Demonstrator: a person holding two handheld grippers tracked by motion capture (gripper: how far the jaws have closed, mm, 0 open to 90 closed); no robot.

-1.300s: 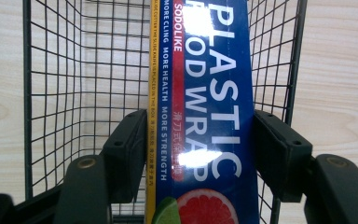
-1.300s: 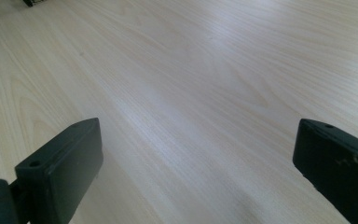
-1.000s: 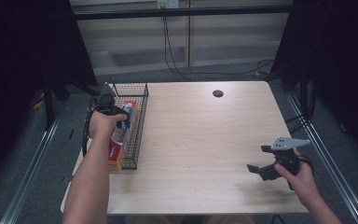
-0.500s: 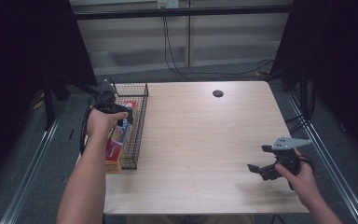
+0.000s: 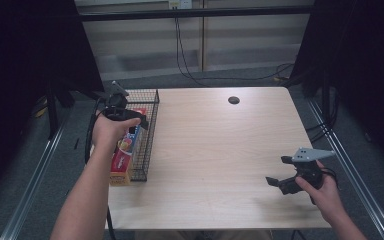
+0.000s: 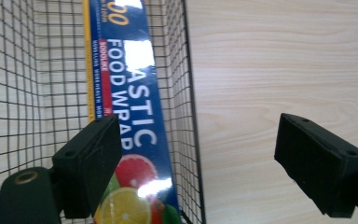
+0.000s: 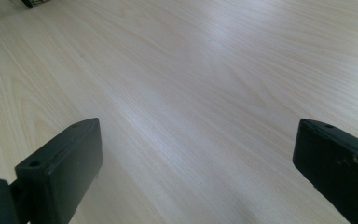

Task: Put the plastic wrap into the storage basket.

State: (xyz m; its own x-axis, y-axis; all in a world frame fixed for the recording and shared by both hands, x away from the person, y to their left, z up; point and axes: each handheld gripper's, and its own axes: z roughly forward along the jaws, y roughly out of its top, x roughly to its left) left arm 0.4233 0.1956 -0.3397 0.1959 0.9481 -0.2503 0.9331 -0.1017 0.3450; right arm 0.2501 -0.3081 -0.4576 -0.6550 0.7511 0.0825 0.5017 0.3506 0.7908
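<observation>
Left hand-held gripper [image 5: 130, 116] farther over basket [image 5: 150, 131]

The high view looks forward and down from above the person's side, taking in the whole table [image 5: 220, 150]. The left gripper view looks steeply down, close over the wire basket [image 6: 186, 93] at frame left. The right gripper view skims low across bare tabletop, the basket's corner at upper left.

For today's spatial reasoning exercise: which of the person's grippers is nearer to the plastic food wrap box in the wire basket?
Left. The left gripper hangs open right above the plastic food wrap box in the wire basket. The right gripper is open, far across the table.
</observation>
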